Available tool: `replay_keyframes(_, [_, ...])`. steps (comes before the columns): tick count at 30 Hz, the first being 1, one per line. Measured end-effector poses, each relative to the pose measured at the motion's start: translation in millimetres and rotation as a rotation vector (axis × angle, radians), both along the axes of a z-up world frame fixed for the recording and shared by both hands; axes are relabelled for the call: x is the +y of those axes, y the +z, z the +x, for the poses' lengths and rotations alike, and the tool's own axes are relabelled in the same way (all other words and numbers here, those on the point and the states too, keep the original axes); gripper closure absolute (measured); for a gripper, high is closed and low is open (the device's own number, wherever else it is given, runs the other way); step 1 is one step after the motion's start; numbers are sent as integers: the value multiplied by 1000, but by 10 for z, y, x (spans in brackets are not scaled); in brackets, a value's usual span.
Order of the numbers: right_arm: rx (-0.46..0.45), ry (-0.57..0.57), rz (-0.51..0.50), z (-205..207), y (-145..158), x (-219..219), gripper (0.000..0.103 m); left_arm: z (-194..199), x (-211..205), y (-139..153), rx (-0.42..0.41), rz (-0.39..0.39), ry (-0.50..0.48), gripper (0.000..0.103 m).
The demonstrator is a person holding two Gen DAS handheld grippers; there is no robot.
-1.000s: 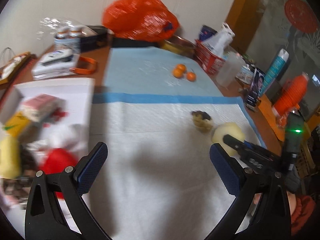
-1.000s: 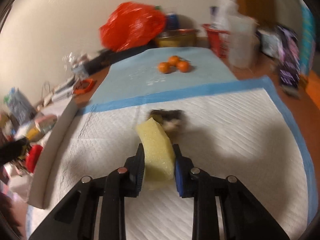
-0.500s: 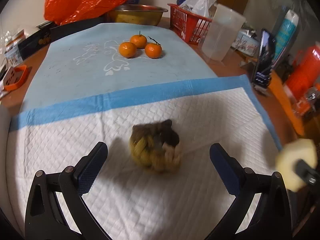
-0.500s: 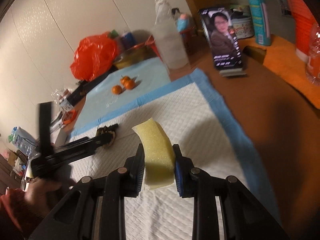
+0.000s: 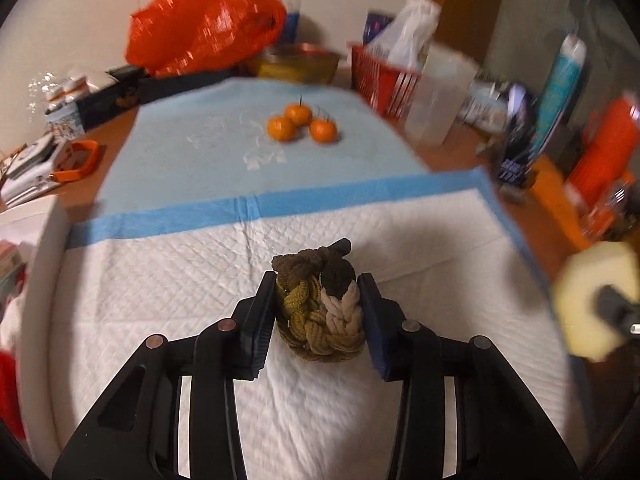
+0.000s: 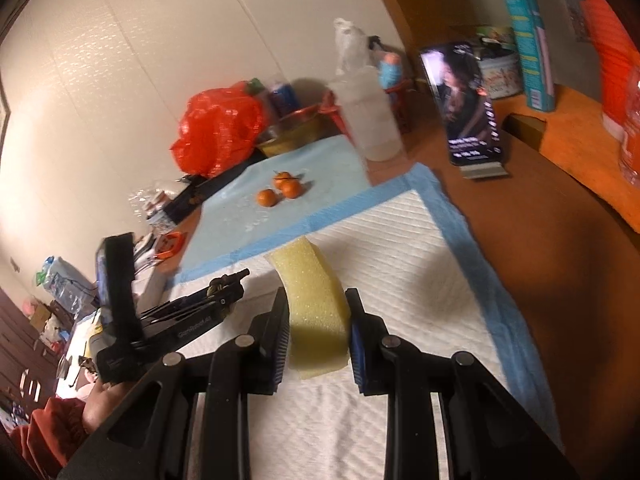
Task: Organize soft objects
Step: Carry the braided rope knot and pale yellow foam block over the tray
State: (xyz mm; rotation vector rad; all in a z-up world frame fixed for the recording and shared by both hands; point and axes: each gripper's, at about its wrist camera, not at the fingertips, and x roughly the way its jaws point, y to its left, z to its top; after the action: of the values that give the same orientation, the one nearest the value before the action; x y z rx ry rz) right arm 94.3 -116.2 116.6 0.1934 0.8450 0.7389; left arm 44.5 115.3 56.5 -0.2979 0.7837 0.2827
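A red basket [image 5: 380, 80] stands at the far end of the tabletop [image 6: 540, 216] with a white plastic bag [image 5: 404, 36] sticking out of it. Beside it is a metal bowl [image 5: 296, 62]; what is inside the bowl is too blurry to tell. A clear plastic jug [image 6: 370, 116] stands near the basket. At the left edge is a white box [image 5: 40, 264] with some red and white things in it, too blurry to name. Three small oranges [image 5: 298, 122] sit together on the light blue mat [image 5: 192, 156], and a big orange bag [image 5: 200, 20] is behind them by the wall.

The knotted rope ball [image 5: 320, 308] sits on the white quilted pad [image 5: 160, 280], right between the two fingers of the left hand-held gripper [image 5: 318, 316]. Its jaws have just been closing in, and the blue pads [image 5: 262, 320] now touch the ball on both sides. This hand-held gripper points down at a slant toward the pad.

The right hand-held gripper [image 6: 318, 330] is pinching a yellow sponge [image 6: 316, 304] tight between its pads. The sponge sticks up and bends over at the top. It is held up over the white pad, to the right of the rope ball. A hand [image 6: 100, 400] with a red sleeve [image 6: 44, 428] holds the left hand-held gripper from below.
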Motion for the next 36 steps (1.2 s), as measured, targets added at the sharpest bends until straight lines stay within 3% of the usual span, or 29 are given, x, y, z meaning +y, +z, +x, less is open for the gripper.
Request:
replay_keyframes(6, [-42, 49, 30, -180, 164, 187, 77, -502, -64, 512, -132, 7, 9, 63])
replay_keyframes(13, [-66, 88, 53, -375, 270, 362, 77, -914, -60, 882, -226, 9, 19, 63])
replay_keyframes(22, [-92, 104, 80, -531, 425, 477, 77, -1280, 41, 1076, -282, 8, 47, 63])
replay_keyframes(36, [-113, 198, 72, -797, 527, 939, 77, -1788, 389, 1099, -299, 2, 143, 63])
